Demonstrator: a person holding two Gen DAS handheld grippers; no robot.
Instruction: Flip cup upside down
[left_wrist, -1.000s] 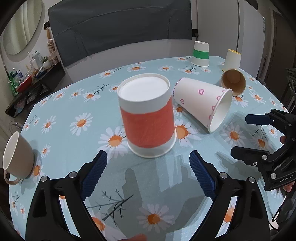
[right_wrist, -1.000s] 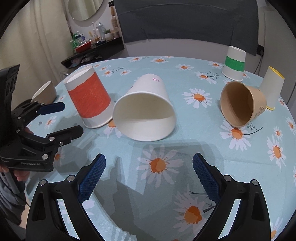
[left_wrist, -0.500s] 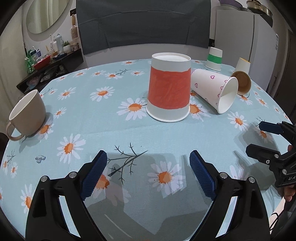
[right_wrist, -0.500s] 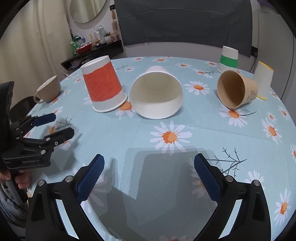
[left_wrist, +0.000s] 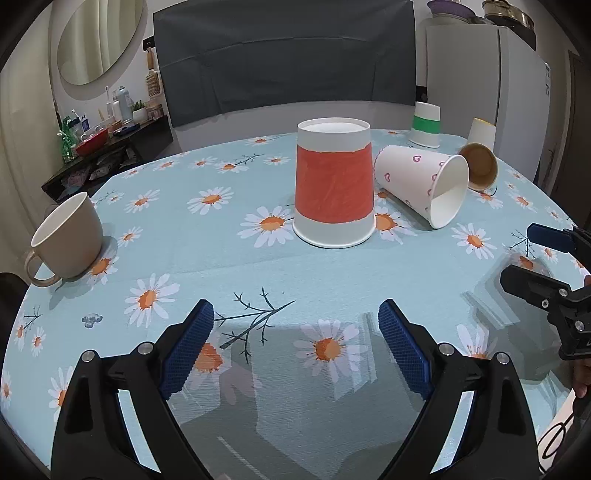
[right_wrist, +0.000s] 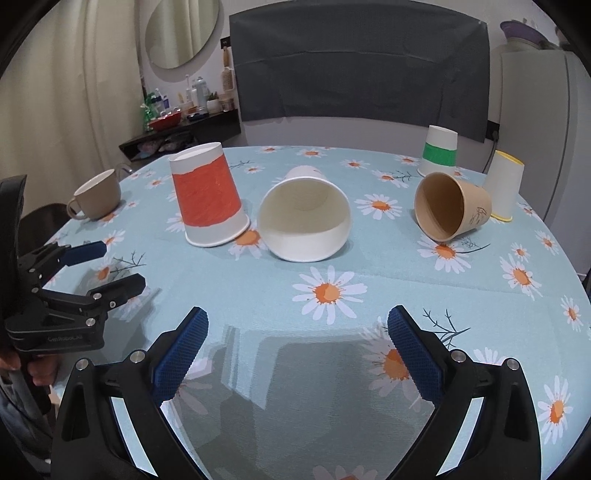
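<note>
pulled back from the red-banded cup (left_wrist: 334, 184), both the left gripper (left_wrist: 295, 347) and right gripper (right_wrist: 297, 350), spread wide, holding nothing. cup upside down on the daisy tablecloth (left_wrist: 221, 266), touching a heart-printed cup (left_wrist: 421, 184) on its side. left of it a beige mug (left_wrist: 68, 236); behind, a dark sheet (left_wrist: 288, 55) on the wall.

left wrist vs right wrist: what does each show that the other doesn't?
Left wrist only: the heart pattern on the side of the tipped white cup, and the orange cup's closed base on top.
Right wrist only: straight into the white cup's mouth, and the drawing on the brown cup.
Both: the beige mug, the green-band cup and the yellow-rim cup upside down, both grippers open.
</note>
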